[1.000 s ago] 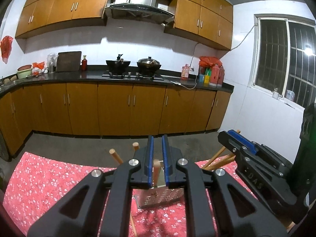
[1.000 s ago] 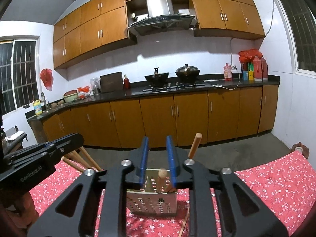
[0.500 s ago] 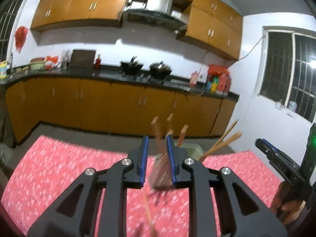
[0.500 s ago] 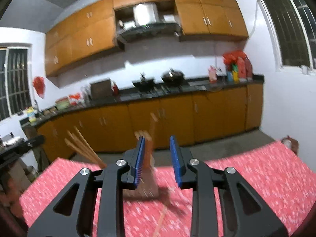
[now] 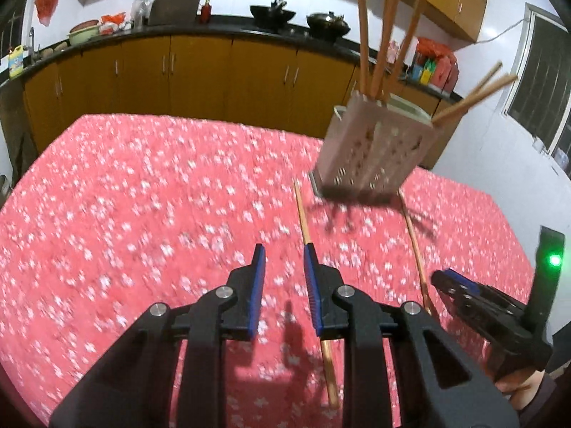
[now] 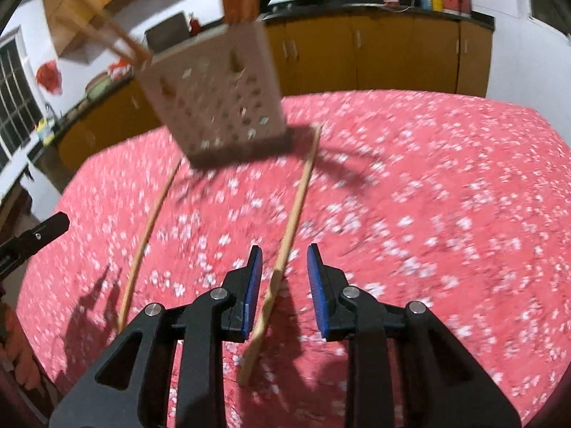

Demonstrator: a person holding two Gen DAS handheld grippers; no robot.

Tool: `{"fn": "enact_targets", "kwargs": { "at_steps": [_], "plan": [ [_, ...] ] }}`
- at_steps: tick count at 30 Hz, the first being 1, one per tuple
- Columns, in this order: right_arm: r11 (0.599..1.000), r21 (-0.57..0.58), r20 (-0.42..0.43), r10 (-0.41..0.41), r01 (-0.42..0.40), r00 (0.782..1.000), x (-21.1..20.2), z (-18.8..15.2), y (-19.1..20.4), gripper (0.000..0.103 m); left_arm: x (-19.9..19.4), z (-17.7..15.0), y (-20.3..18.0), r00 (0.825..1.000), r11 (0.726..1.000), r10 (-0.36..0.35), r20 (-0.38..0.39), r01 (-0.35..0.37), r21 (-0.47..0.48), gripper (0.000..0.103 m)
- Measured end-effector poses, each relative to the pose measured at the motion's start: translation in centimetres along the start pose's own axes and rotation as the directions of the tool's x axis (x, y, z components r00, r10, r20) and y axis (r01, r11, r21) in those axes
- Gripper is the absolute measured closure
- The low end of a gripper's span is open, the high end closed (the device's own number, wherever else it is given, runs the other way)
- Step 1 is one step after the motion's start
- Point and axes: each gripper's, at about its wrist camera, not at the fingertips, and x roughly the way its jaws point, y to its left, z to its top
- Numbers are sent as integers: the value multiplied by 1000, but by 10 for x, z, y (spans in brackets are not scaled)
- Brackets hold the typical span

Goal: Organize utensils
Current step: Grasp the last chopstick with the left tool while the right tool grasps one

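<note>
A perforated metal utensil holder stands on the red floral tablecloth with several wooden sticks upright in it. It also shows in the right wrist view. Two loose chopsticks lie on the cloth in front of it. My left gripper is open and empty above the cloth, with one chopstick running under its right finger. My right gripper is open, with a chopstick lying between its fingers on the cloth. The other chopstick lies to its left.
The right gripper shows at the lower right of the left wrist view, beside the second chopstick. The left gripper's tip shows at the left edge of the right view. Kitchen cabinets stand beyond the table's far edge.
Both grippers have pulled back and tilted down from the holder toward the cloth. Both have opened wider. The loose chopsticks on the cloth now lie near the fingers.
</note>
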Motion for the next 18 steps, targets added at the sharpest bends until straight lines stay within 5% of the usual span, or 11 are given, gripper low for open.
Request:
{"fn": "enact_targets", "kwargs": {
  "at_steps": [5,9,18],
  "plan": [
    [999,-15,-12,-35,35,999,7,0,-1,77,11,-11,-6,999,1000,-15,-41,15,8,80],
    [998,-18,-4,-60,60,998,8,-2,-4,95,20,-17,-17,997,999,-33,-70,34,17,79],
    [972,139,-5,-188,187,982,1,1,-52,96,33,-29,-23,994,999,-35,-106,38,30,77]
  ]
}}
